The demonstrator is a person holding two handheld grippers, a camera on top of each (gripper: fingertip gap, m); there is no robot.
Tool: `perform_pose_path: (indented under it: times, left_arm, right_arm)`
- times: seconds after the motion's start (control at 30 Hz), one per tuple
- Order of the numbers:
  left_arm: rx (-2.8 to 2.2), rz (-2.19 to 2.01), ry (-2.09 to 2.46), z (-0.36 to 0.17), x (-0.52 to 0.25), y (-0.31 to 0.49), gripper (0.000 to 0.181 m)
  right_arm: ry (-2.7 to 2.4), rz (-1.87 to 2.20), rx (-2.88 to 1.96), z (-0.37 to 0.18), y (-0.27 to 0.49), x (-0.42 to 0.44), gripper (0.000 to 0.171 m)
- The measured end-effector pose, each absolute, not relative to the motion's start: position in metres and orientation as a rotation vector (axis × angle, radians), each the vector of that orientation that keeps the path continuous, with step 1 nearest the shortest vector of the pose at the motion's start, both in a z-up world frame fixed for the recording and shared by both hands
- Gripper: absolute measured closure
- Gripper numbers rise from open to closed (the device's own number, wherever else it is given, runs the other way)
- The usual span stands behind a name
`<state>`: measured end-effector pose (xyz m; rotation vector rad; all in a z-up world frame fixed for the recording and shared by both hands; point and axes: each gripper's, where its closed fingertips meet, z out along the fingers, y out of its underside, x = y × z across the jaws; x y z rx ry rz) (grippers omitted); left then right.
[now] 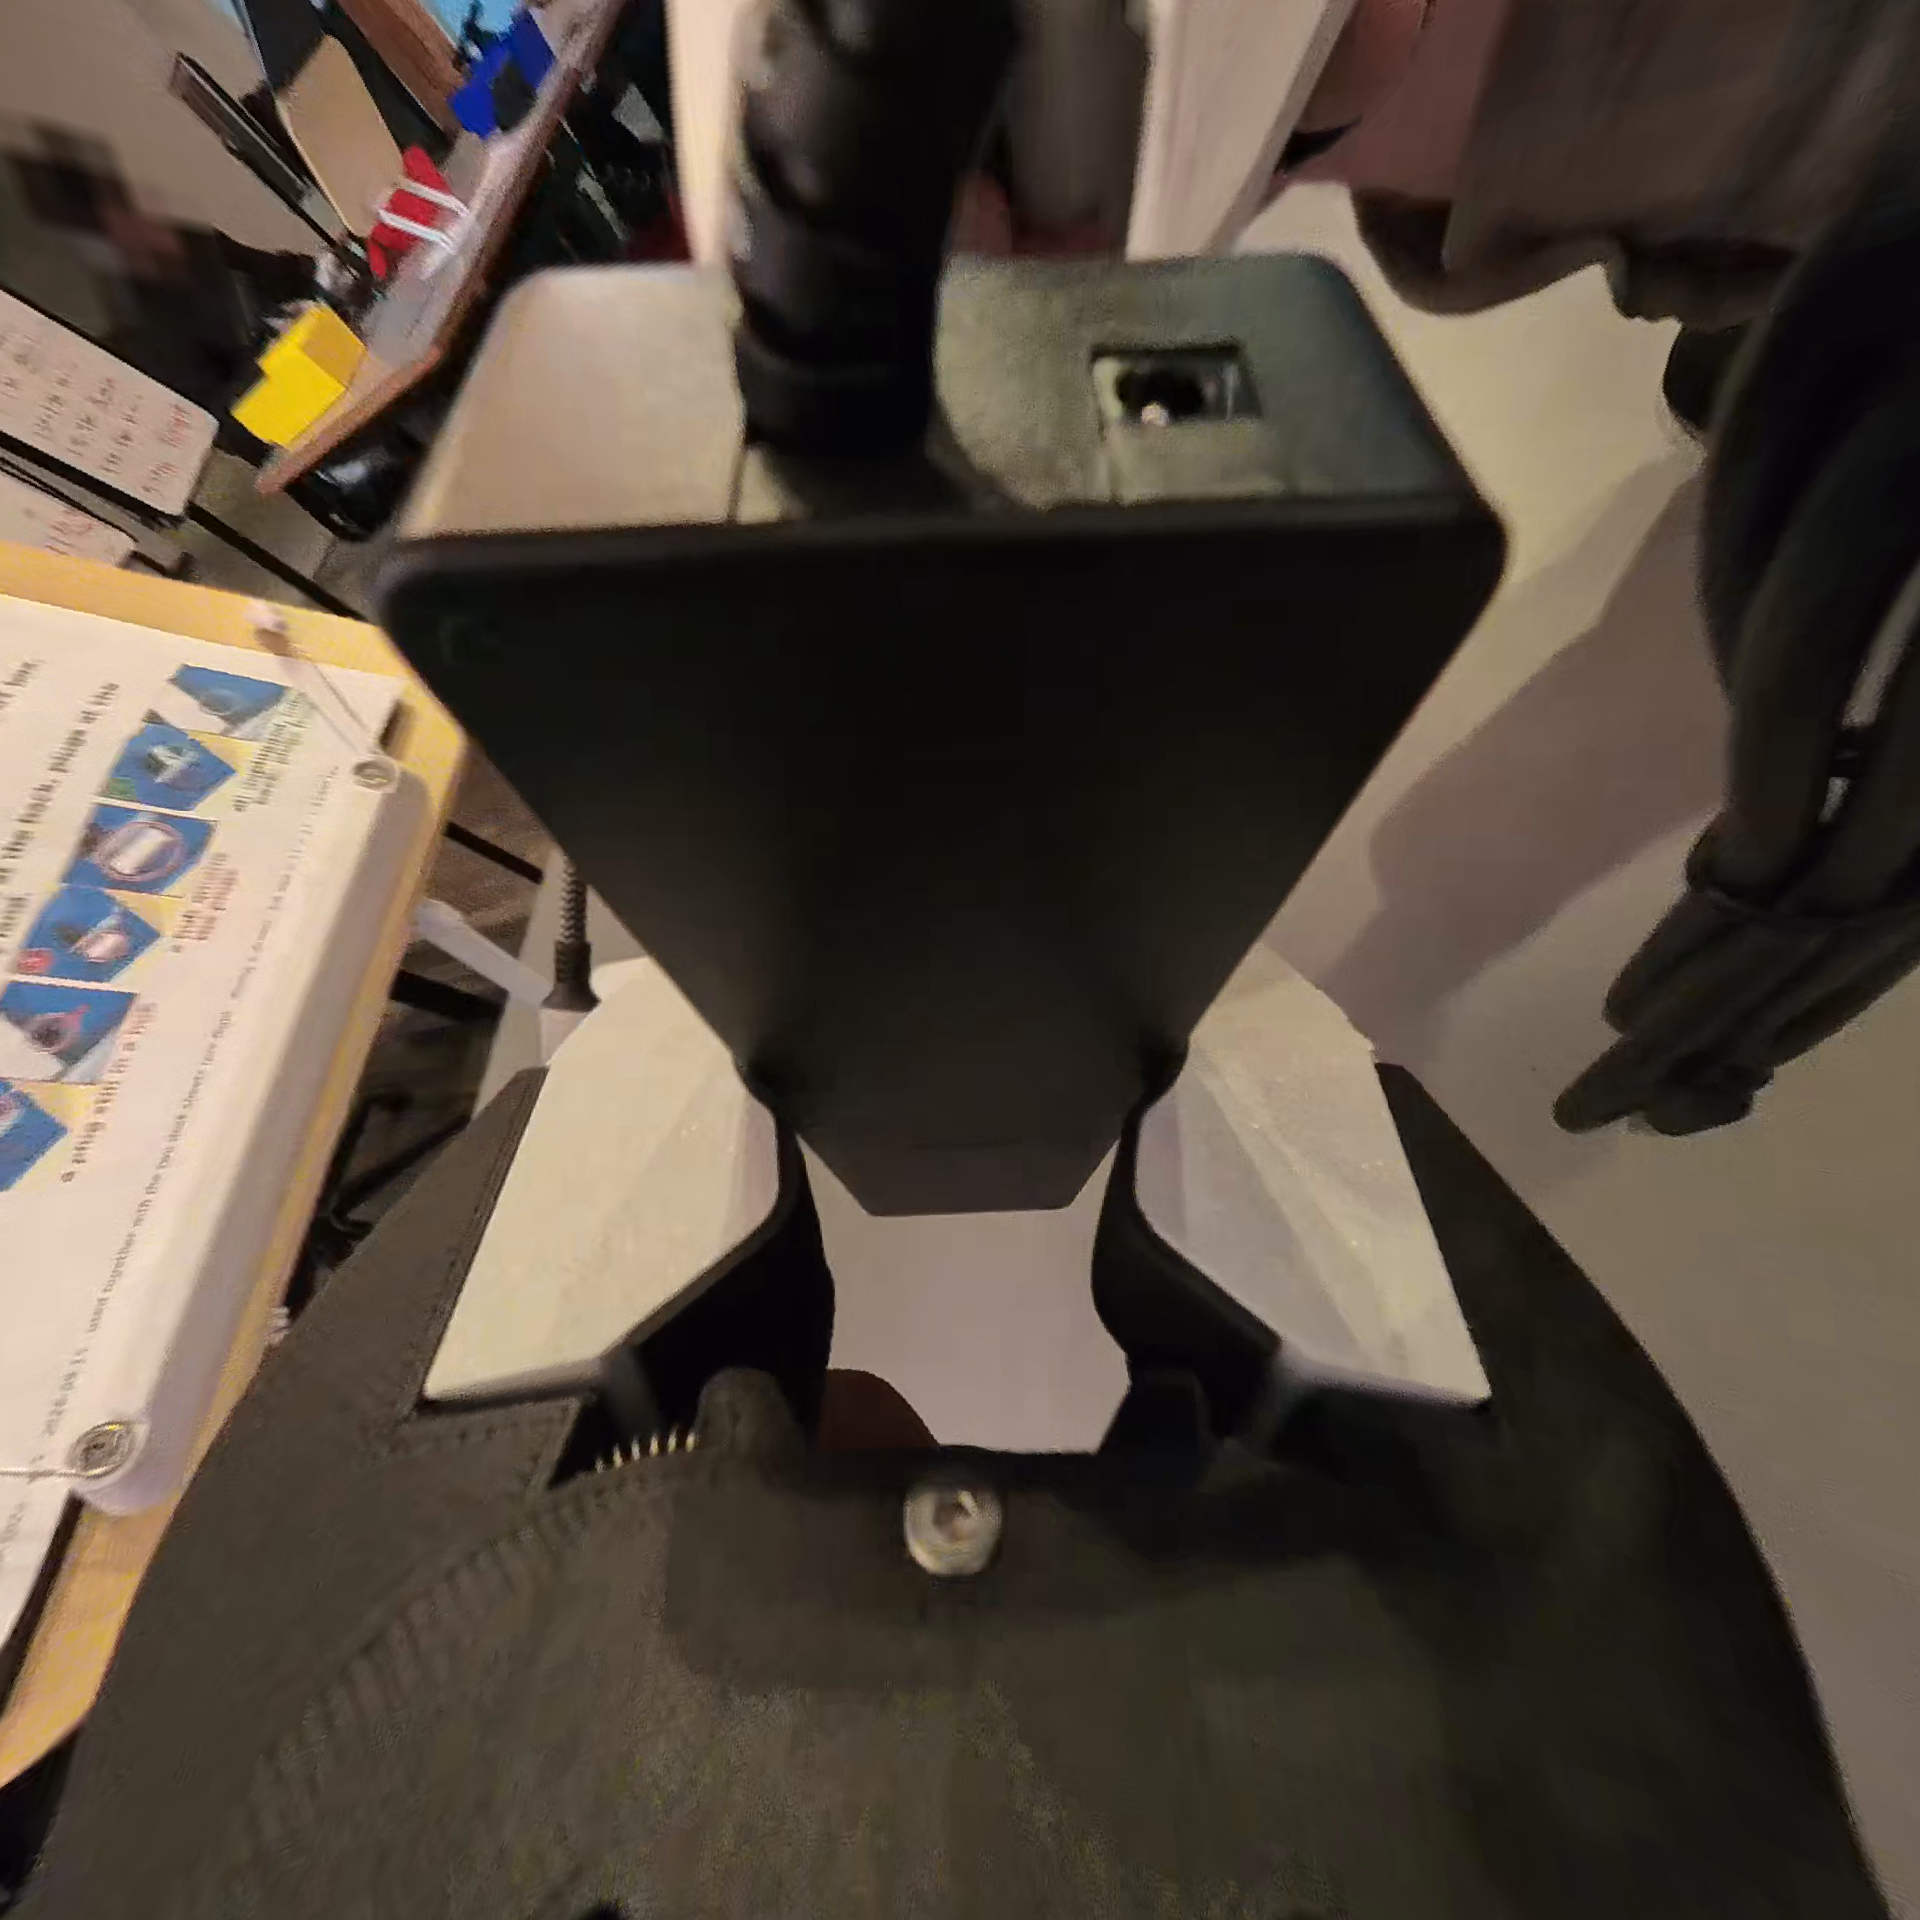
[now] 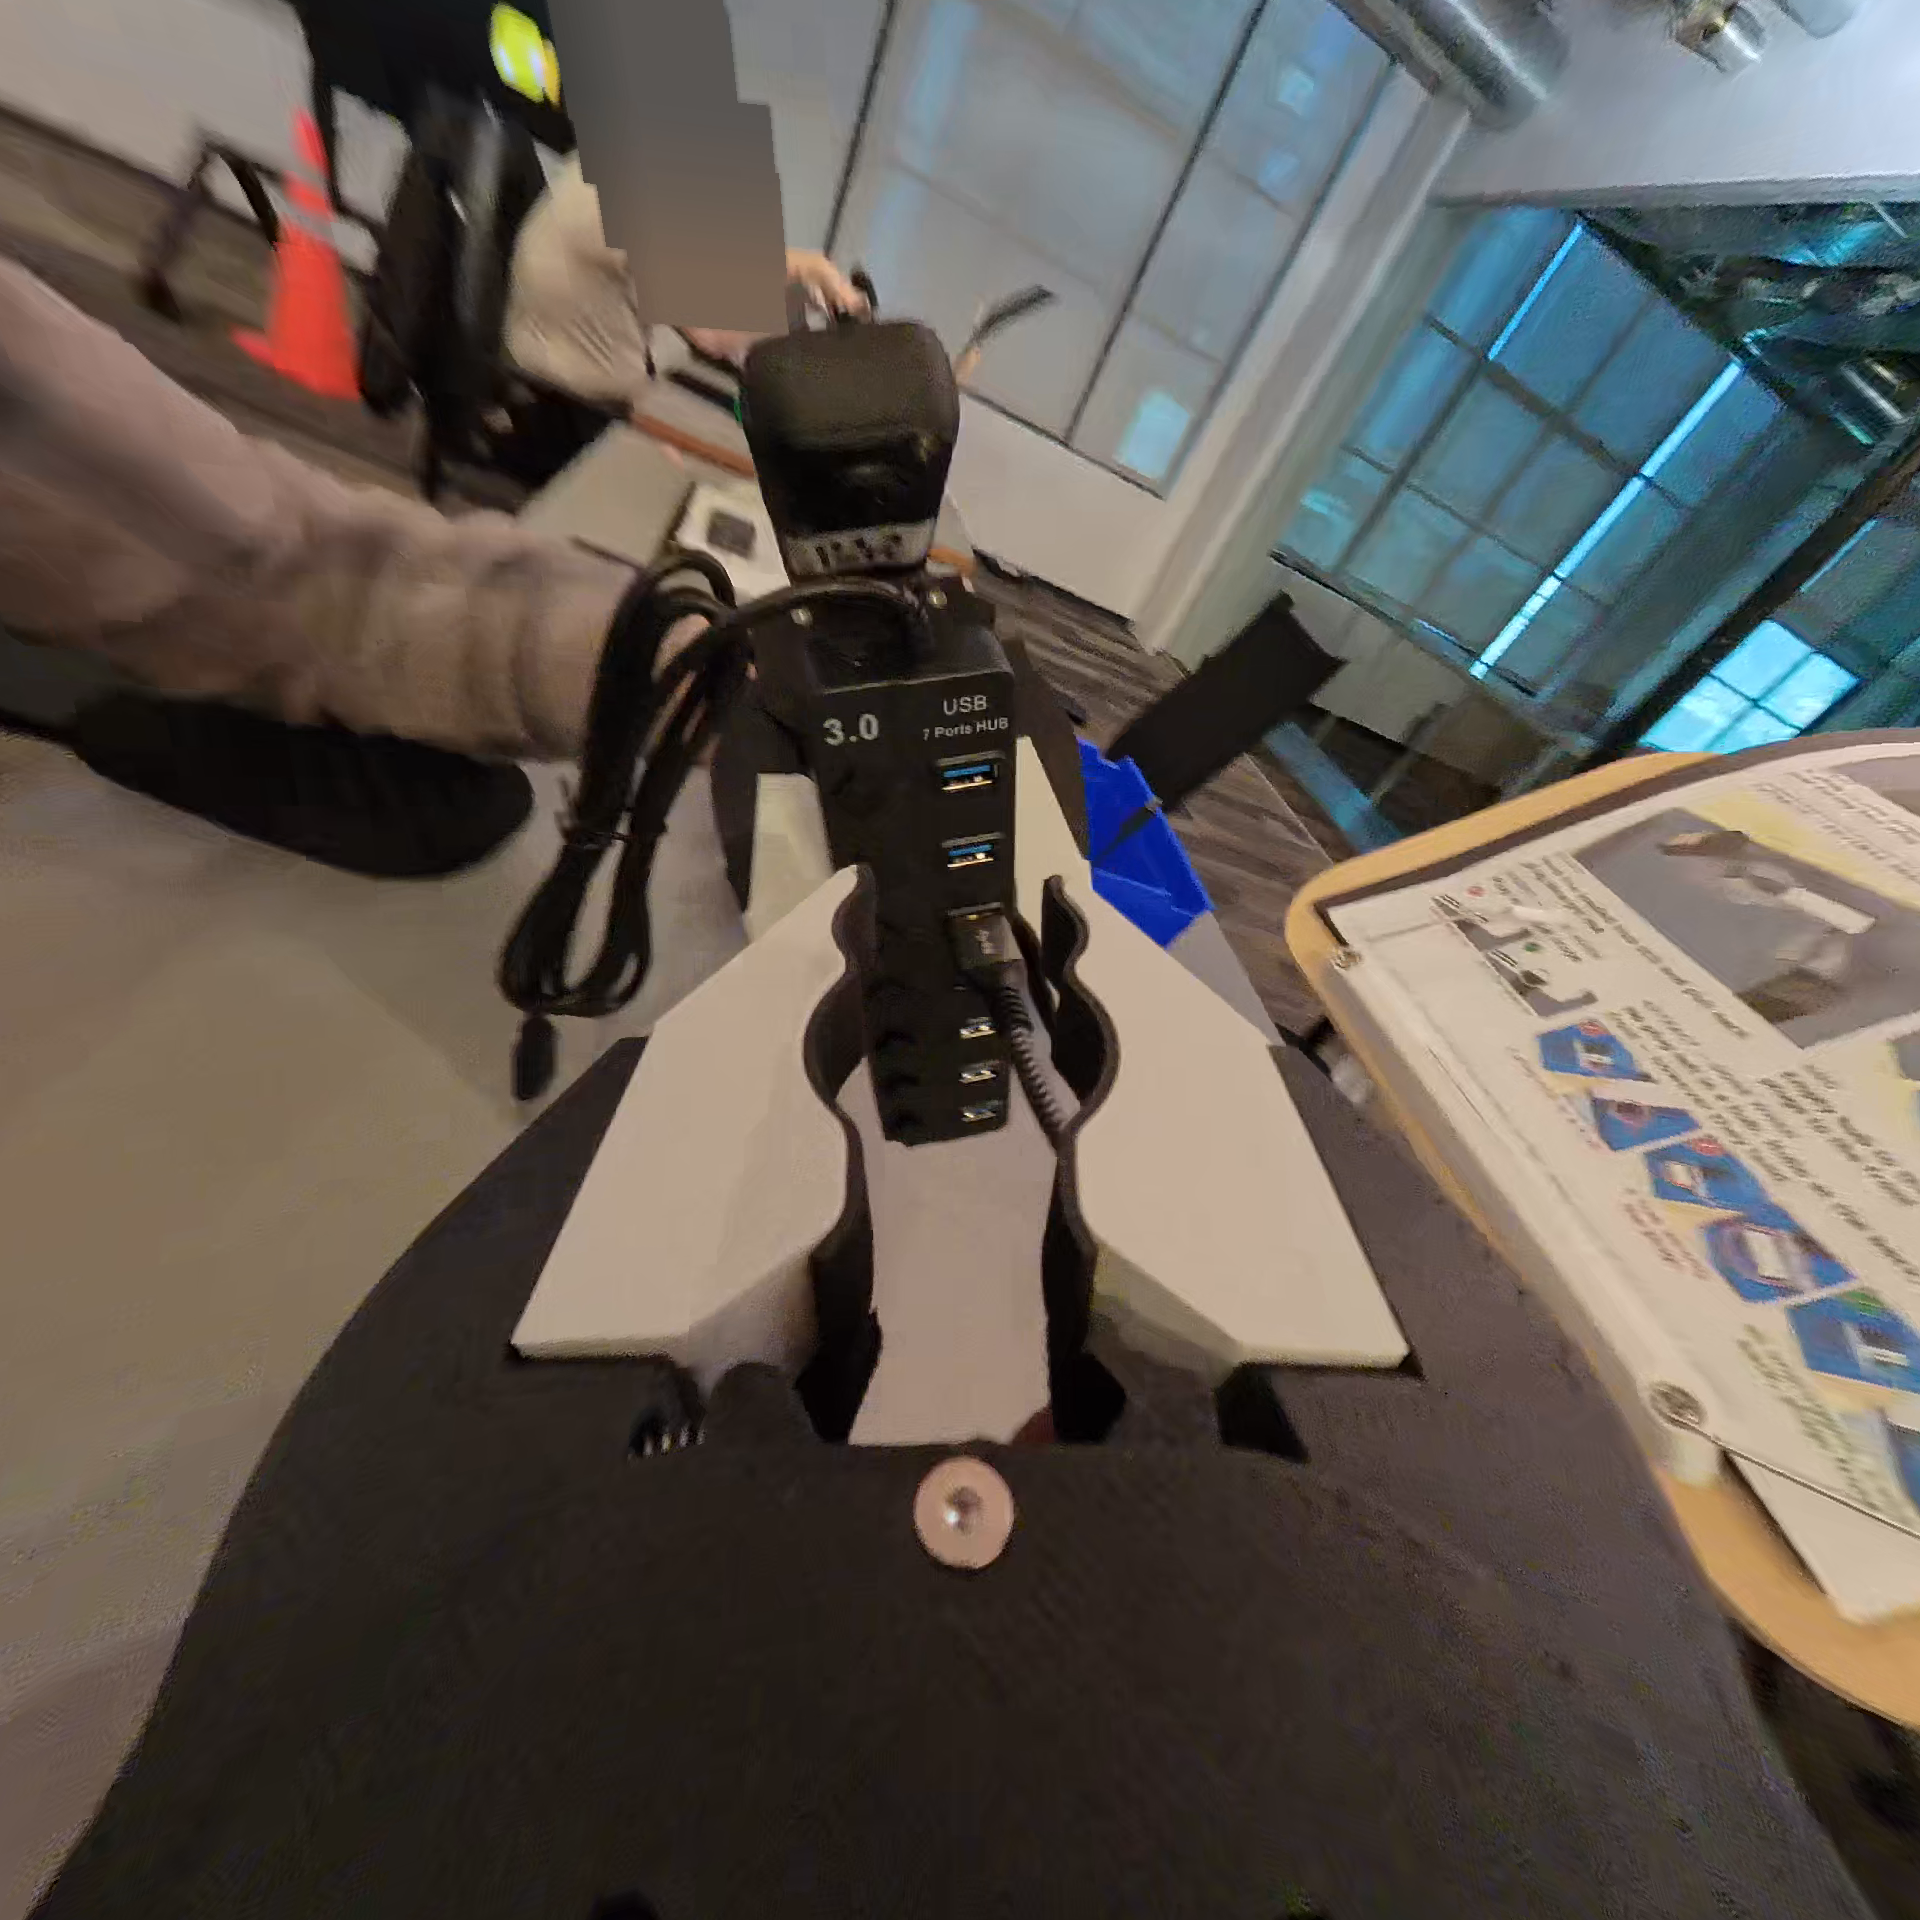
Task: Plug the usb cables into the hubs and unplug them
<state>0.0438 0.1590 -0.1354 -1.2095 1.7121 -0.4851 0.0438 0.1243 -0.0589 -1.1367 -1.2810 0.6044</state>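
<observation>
**Left gripper** (image 1: 956,1091): white angular fingers with black pads, pinched on the narrow part of the hub (image 1: 935,779). The hub is carried clear of the pale, matt surface (image 1: 1662,1351).

**Hub**: a black plastic box with rounded corners and a smooth, unmarked back, as seen in the left wrist view. On its end face a thick black lead (image 1: 831,343) is seated beside a square power socket (image 1: 1174,395). In the right wrist view its port face is shown, with a column of blue-tongued ports.

**Right gripper** (image 2: 956,894): white wedge fingers lined with wavy black pads, set to either side of the hub's lower half. The jaws are slightly spread. A sliver of room is seen at the right pad, and nothing is clamped.

**USB plug** (image 2: 977,940): black, seated in a middle port. Its braided cable (image 2: 1023,1049) is run down close to the right pad.

**Coiled cable** (image 2: 603,831): a glossy black bundle, hung at the left of the hub, beside a grey sleeve (image 2: 260,571).

**Board** (image 2: 1340,862): light wood with a rounded edge, bearing a screwed-down printed sheet (image 2: 1662,1039). It stands near the right gripper's right side. Open surface is left on the opposite side.
</observation>
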Motion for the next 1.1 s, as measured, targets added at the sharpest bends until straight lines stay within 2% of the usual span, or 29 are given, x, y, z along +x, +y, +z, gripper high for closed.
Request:
perform_pose_path:
  times: [0.23, 0.57, 0.8, 0.83, 0.9, 1.1]
  left_arm:
    - [-1.247, -0.515, 1.765, -0.152, 0.049, 0.148, 0.117]
    - [-1.212, -0.660, 1.752, -0.157, 0.051, 0.136, 0.117]
    - [-1.180, -0.623, 1.722, -0.158, 0.048, 0.137, 0.116]
    - [-1.177, -0.599, 1.708, -0.156, 0.047, 0.140, 0.115]
    - [-1.196, -0.550, 1.693, -0.150, 0.040, 0.144, 0.098]
    - [-1.257, -0.256, 1.780, -0.129, 0.013, 0.152, 0.083]
  right_arm:
    - [-1.427, 0.351, -1.229, -0.110, 0.146, 0.037, 0.144]
    - [-1.416, 0.552, -1.232, -0.126, 0.143, 0.024, 0.156]
    - [-1.431, 0.590, -1.278, -0.132, 0.142, 0.023, 0.157]
    - [-1.436, 0.577, -1.295, -0.134, 0.144, 0.023, 0.157]
    - [-1.463, 0.530, -1.338, -0.140, 0.147, 0.026, 0.157]
    - [-1.522, 0.412, -1.473, -0.157, 0.153, 0.028, 0.157]
